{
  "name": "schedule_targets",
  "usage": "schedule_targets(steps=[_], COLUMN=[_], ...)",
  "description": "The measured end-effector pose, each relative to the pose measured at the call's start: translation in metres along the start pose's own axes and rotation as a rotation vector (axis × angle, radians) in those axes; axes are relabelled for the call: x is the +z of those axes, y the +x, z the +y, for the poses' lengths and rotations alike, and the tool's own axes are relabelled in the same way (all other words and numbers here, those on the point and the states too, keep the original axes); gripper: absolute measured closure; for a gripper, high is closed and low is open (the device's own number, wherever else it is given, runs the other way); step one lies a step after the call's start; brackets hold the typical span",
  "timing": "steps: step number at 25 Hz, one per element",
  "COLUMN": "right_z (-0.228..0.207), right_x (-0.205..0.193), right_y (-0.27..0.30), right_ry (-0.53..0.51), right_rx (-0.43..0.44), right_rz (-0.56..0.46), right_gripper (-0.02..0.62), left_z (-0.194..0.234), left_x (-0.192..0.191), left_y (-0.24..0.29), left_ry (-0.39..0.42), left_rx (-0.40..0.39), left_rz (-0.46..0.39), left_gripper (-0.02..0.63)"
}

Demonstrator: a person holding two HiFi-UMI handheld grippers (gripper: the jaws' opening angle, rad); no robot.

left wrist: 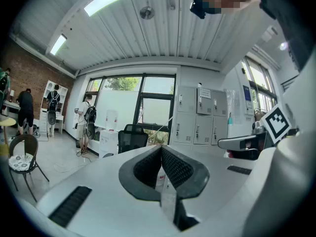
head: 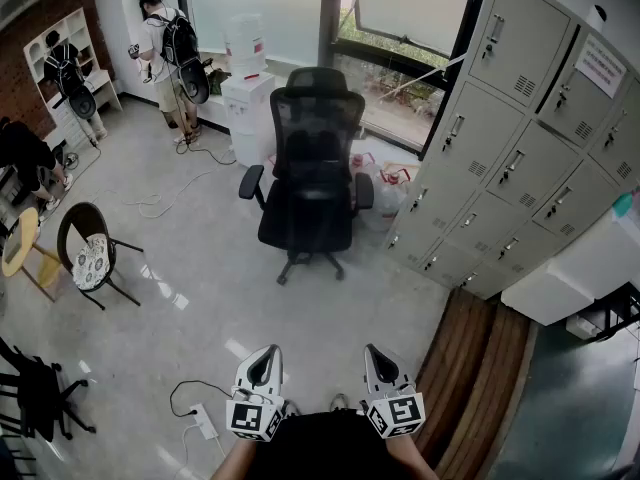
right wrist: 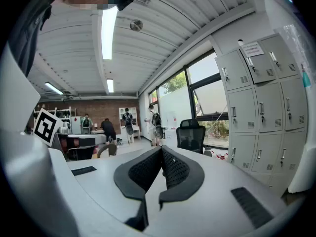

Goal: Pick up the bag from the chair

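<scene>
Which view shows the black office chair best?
Head view: the whole office chair shows, backrest down to wheeled base. Left gripper view has only its upper back, rest hidden. Right gripper view shows its back small, base hidden.

You hold two grippers: left gripper [head: 266, 360], right gripper [head: 378, 360]. You face one black office chair [head: 310, 168], one round-backed chair [head: 85, 248], one power strip [head: 203, 423] and three people [head: 168, 43] [head: 66, 68] [head: 20, 150].
</scene>
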State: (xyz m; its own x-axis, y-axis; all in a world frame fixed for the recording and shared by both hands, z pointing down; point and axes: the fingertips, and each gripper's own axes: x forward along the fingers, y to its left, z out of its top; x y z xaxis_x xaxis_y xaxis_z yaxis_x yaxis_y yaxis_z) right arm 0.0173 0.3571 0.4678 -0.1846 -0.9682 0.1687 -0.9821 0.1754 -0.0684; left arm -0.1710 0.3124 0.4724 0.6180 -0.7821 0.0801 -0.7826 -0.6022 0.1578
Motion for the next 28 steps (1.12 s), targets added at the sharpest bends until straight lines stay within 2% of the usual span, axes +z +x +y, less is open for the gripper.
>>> schedule_targets(steps=[7,17,28], right_z=[0.005,-0.011,-0.051], right_x=[0.0,0.001,-0.003], right_y=[-0.003,-0.011,-0.011], right_ry=[-0.005,0.017,0.001], right_rx=[0.012,0.016,0.078], right_rz=[-0.007,-0.019,0.003], right_gripper=[0.595,0.595,0.595], left_z=[-0.005,-0.02,-0.059], left_x=[0.001,-0.001,-0.003], left_y=[-0.004,0.003,0.035], left_ry=[0.004,0.007,0.009], left_rx=[-0.003,0.007,0.049], left_rz=[-0.002,0.007,0.01], left_gripper=[0.604,0.604,0.604])
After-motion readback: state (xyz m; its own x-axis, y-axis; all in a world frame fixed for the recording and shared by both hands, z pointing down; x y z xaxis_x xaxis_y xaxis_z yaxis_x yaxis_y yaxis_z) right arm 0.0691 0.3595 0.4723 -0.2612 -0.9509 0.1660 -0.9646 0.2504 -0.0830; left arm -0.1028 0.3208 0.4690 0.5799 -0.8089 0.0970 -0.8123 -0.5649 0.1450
